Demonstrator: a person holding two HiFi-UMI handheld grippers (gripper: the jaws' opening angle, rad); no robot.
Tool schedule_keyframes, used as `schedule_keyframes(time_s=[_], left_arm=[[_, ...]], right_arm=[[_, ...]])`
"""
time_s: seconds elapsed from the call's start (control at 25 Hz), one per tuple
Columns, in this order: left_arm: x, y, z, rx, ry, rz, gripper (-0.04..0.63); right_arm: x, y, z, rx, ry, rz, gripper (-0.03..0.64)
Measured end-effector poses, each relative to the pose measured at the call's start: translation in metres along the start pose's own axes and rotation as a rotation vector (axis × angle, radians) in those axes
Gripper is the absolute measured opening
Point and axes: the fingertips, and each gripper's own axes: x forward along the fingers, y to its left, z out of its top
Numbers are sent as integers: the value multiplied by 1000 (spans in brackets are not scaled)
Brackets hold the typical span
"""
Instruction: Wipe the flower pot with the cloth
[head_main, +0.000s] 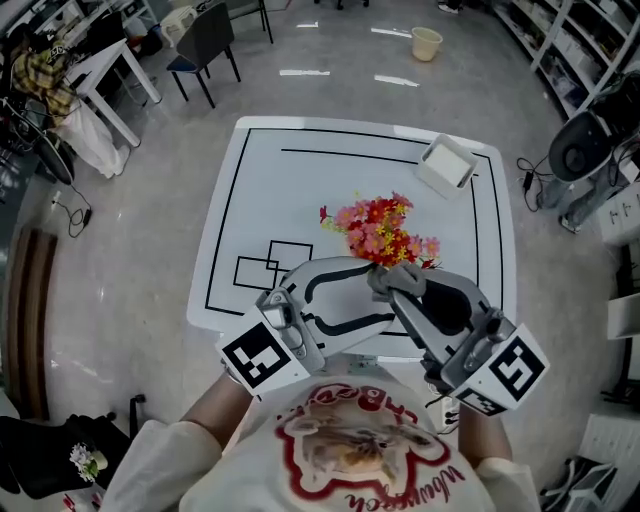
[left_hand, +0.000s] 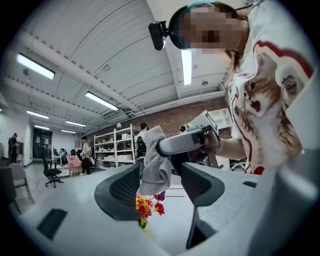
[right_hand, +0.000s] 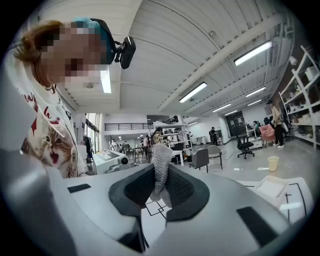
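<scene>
The cloth (right_hand: 161, 170), grey and knitted, was pinched in the right gripper (right_hand: 161, 184). Both pads pressed against it, with a fold standing above the jaws and the rest hanging below them. That gripper was held level above the near edge of the table (head_main: 300, 180), in front of the person's chest.

The left gripper (left_hand: 160, 186) faced it from the other side with its jaws spread wide and nothing touching its pads. In the left gripper view the cloth (left_hand: 154, 162) hung between those open jaws but clear of them, held only by the right gripper's tip.

Just beyond both grippers, the red, pink and yellow flowers (head_main: 385, 232) stood near the middle of the table. The blooms hid the pot from above, so it could not be made out.

A white box (head_main: 447, 165) sat by the far right corner, well apart from the flowers. Black lines marked rectangles on the tabletop.
</scene>
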Motion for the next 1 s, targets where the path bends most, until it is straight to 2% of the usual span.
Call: schedule_keyframes(time_s=[0.12, 0.36, 0.44, 0.52, 0.56, 1.0], left_arm=[[8, 4, 1, 55, 26, 36, 242], [16, 18, 9, 80, 1, 114, 239], [19, 18, 9, 87, 9, 117, 222], [22, 17, 9, 108, 19, 125, 159], [23, 17, 9, 117, 19, 132, 149], [15, 23, 5, 102, 11, 168, 107]], right_arm=[[2, 1, -2, 6, 19, 24, 55], [5, -5, -5, 15, 50, 30, 55], [4, -10, -4, 25, 43, 18, 55], [5, -13, -4, 33, 40, 10, 55], [5, -14, -4, 38, 41, 9, 55], [15, -13, -4, 33, 38, 22, 59]])
